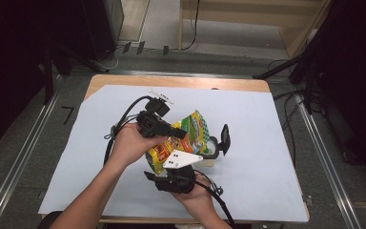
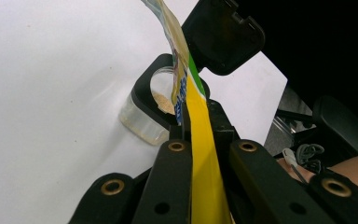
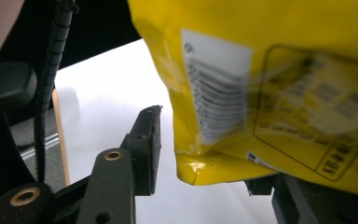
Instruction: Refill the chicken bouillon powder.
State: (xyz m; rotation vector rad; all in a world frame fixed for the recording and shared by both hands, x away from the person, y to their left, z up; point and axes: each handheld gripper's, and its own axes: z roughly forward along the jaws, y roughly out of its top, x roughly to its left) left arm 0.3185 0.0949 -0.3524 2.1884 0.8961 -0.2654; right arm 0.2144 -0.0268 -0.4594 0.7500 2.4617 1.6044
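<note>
A yellow and green snack bag [image 1: 194, 130] hangs tilted over a small clear container [image 1: 213, 151] whose black hinged lid [image 1: 225, 137] stands open. My left gripper [image 1: 183, 133] comes in from the left and is shut on the bag's upper edge. In the left gripper view the jaws [image 2: 198, 112] pinch the thin yellow bag [image 2: 200, 154] edge-on, and the container [image 2: 144, 122] below holds some brownish crumbs. My right gripper [image 1: 174, 167] sits under the bag's lower end, beneath its grey plate. Its jaws [image 3: 209, 149] stand open around the bag's bottom corner [image 3: 279, 93], the left pad [image 3: 154, 149] apart from it.
A large white sheet [image 1: 267, 157] covers the wooden table [image 1: 181, 82]. Metal rails [image 1: 24, 157] run along both sides on the floor, and dark equipment and cables stand beyond the far edge. The person's forearms enter from the bottom.
</note>
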